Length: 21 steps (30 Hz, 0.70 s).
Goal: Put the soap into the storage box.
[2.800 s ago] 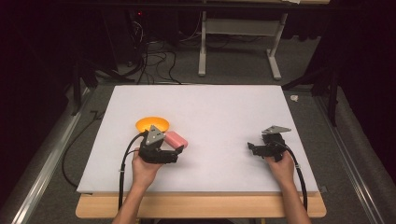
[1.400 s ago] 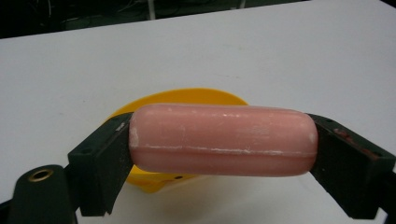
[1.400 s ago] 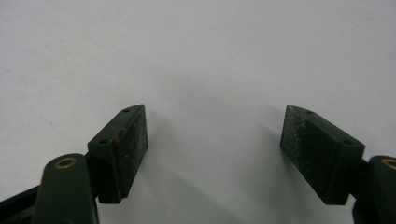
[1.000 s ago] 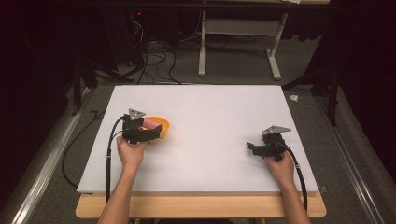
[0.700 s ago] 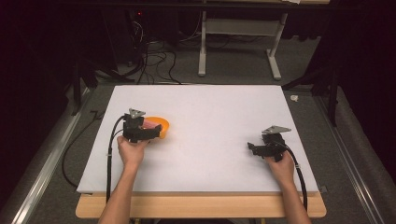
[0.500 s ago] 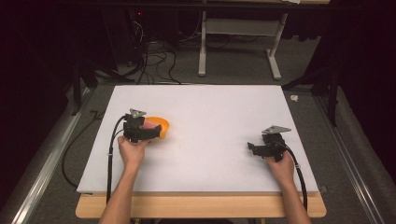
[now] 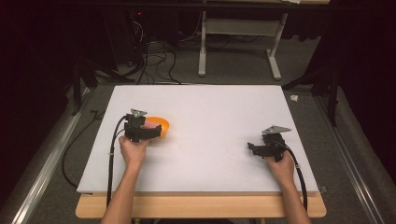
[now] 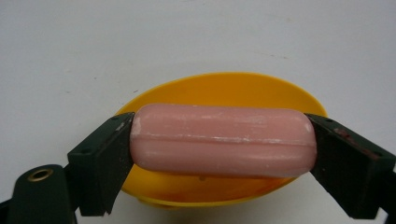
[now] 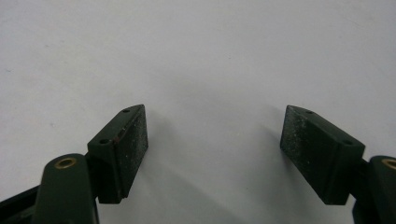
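I am gripping a smooth pink oblong bar of soap (image 8: 223,141) in my left gripper (image 8: 223,144), whose jaws are pressing on its two short ends and carrying it crosswise. The bar is hanging over a shallow round orange plastic bowl (image 8: 219,91); I think it is just above the bowl rather than resting in it, but the left gripper view is too close to be sure. In the high view the left gripper (image 7: 150,132) is sitting at the bowl's (image 7: 160,124) near rim, on the left part of the white tabletop (image 7: 215,112). My right gripper (image 9: 214,149) is waiting well apart on the right side (image 7: 254,148), its jaws spread wide with nothing between them, pointing down at bare white surface.
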Available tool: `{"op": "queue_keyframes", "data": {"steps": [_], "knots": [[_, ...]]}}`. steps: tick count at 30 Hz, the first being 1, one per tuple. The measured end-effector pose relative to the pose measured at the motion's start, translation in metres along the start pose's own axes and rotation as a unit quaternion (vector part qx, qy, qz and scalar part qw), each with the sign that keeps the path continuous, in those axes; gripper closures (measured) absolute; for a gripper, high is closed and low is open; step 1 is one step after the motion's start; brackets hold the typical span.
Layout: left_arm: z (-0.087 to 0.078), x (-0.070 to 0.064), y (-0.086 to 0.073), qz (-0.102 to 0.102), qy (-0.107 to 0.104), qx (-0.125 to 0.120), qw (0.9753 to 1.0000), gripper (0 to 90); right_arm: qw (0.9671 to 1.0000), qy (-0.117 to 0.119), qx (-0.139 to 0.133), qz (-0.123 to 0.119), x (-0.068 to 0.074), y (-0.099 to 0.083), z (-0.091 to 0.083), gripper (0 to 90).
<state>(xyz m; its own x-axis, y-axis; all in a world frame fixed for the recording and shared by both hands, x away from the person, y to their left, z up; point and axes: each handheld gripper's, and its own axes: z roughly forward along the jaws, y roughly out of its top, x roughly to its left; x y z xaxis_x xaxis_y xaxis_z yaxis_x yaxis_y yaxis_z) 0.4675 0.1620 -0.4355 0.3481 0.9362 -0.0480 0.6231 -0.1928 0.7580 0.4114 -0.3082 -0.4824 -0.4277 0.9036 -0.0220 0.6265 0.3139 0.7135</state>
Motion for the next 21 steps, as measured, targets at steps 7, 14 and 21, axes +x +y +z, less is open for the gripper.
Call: {"op": "queue_keyframes", "data": {"steps": [7,14,21], "knots": [[0.0005,0.0003,-0.0002,0.001,-0.002,-0.004,1.0000,13.9,1.0000,0.000,0.000,0.000,0.0000,0.0000,0.0000,24.0],[-0.0023,0.0015,0.0016,-0.007,-0.012,-0.029,0.9995,7.2,1.0000,0.000,0.001,0.001,0.0002,0.0000,-0.0001,24.0],[-0.0050,-0.0008,0.0017,0.000,-0.017,-0.034,0.9993,5.3,1.0000,-0.001,0.001,0.001,0.0002,0.0000,-0.0001,23.9]]}}
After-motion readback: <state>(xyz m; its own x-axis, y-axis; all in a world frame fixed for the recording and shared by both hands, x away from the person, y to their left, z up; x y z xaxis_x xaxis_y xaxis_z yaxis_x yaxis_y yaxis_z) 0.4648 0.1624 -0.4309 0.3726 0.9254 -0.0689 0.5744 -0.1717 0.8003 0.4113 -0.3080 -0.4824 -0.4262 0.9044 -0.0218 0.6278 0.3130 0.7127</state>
